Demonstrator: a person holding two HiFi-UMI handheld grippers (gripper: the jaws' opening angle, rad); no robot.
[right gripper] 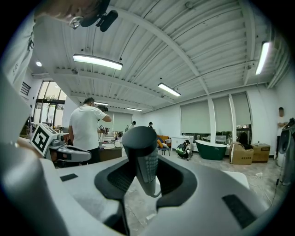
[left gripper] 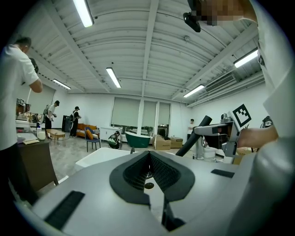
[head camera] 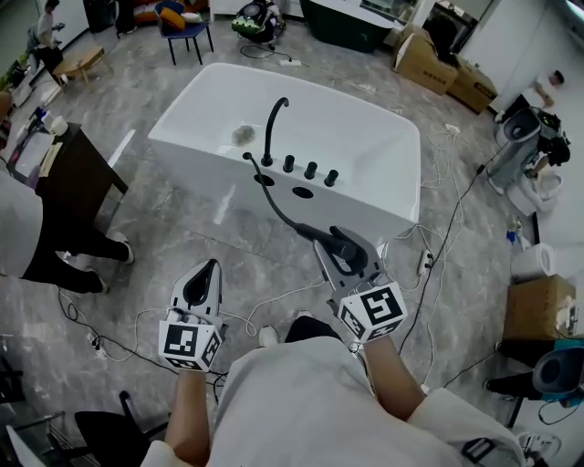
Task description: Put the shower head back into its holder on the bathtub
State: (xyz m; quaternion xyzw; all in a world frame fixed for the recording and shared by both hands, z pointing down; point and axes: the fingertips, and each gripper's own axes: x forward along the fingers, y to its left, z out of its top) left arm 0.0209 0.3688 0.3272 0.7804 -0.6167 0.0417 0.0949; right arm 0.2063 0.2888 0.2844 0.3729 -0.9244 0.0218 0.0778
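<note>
The white bathtub stands ahead of me, with a black spout and three black knobs on its near rim. Two dark oval openings sit in that rim in front of the fittings. A black hose runs from the rim to the black shower head. My right gripper is shut on the shower head, held short of the tub's near wall. My left gripper hovers lower left over the floor. Its jaws meet at the tips, shut with nothing between them.
A person in a white top stands at the left beside a dark table. Cables trail over the marble floor around the tub. Cardboard boxes and a blue chair stand behind the tub, and equipment at the right.
</note>
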